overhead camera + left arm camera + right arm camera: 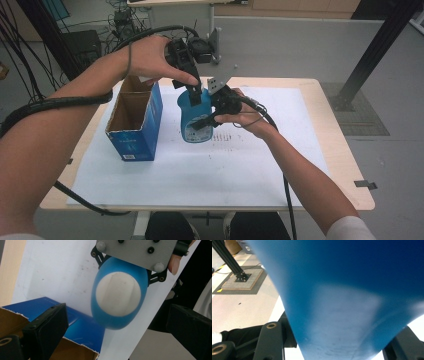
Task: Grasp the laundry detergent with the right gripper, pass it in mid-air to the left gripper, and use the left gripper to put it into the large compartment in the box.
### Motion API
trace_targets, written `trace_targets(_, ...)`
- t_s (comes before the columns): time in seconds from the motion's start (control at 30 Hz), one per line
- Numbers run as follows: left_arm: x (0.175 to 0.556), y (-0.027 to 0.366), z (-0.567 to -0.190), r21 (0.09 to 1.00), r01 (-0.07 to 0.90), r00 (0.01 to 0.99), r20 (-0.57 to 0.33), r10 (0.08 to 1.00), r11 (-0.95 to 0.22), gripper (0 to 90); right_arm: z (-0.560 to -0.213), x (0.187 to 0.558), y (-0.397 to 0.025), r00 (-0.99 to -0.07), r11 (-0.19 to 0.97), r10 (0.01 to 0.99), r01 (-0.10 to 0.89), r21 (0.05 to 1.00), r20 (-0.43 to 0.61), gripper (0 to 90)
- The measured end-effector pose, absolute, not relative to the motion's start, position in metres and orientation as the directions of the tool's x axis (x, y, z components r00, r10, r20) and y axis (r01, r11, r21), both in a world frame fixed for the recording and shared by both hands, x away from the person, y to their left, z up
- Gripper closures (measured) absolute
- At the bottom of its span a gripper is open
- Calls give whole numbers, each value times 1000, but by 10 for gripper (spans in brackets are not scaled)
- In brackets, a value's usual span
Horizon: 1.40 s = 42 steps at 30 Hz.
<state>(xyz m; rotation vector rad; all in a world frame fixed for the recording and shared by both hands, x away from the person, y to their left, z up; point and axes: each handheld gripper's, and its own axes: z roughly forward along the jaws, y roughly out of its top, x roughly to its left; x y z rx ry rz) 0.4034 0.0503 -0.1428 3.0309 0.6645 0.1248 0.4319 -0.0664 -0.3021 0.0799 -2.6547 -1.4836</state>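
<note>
Lighting even and diffuse from overhead, bright overall. High view: white sheet (165, 175) on the counter (340, 165) near clipping, only soft faint shadows beside the blue box (137, 122) and under the blue bottle (192, 117). Mild softness, slight wide-angle stretch toward the corners. Left gripper view: bottle's white cap (118, 293) reasonably sharp, left claw (120, 332) in the foreground dark and blurred, sheet behind the bottle washed out. Right gripper view: bottle (352, 290) too close, fully out of focus, broad pale sheen low on it; floor left of it brighter and sharper.
</note>
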Motion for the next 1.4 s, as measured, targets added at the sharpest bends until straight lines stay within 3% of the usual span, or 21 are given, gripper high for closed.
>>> trace_targets(1.4, 407, 39, -175, 15, 354, 934, 45, 354, -935, 45, -297, 428, -65, -990, 485, -142, -52, 873, 20, 423)
